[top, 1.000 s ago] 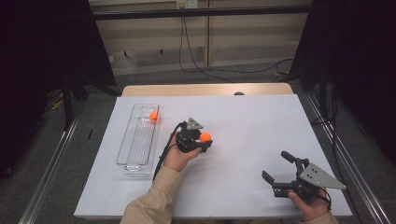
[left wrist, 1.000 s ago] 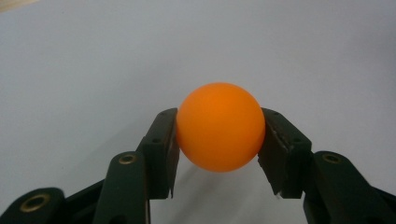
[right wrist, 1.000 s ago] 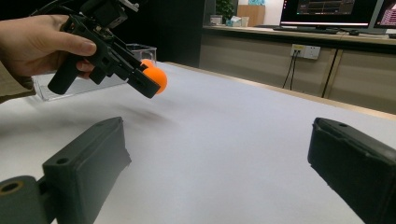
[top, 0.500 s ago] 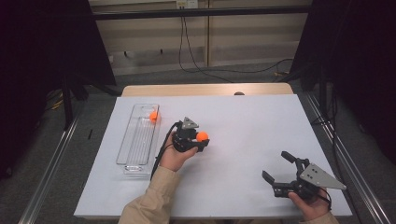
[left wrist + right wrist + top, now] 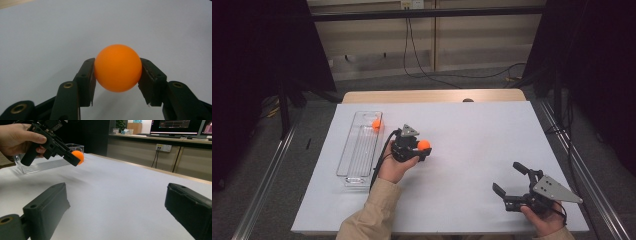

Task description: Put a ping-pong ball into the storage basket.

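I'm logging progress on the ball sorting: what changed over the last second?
The left gripper, shut on an orange ball, drifted slightly toward the clear tray. Unchanged: its grip, the second ball in the tray, and the open right gripper near the table edge.

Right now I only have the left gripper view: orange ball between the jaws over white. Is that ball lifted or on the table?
Observer: Lifted. In the right gripper view the left gripper holds the ball above the white table, with a soft shadow below it.
Operator: Where's the drop spot?
Observer: A clear tray lies on the table just left of that hand in the high view.
Operator: Anything in it?
Observer: Another orange ball sits at the tray's far end.
Operator: Right gripper?
Observer: The right gripper is open with nothing between its jaws, near the table's front right corner.
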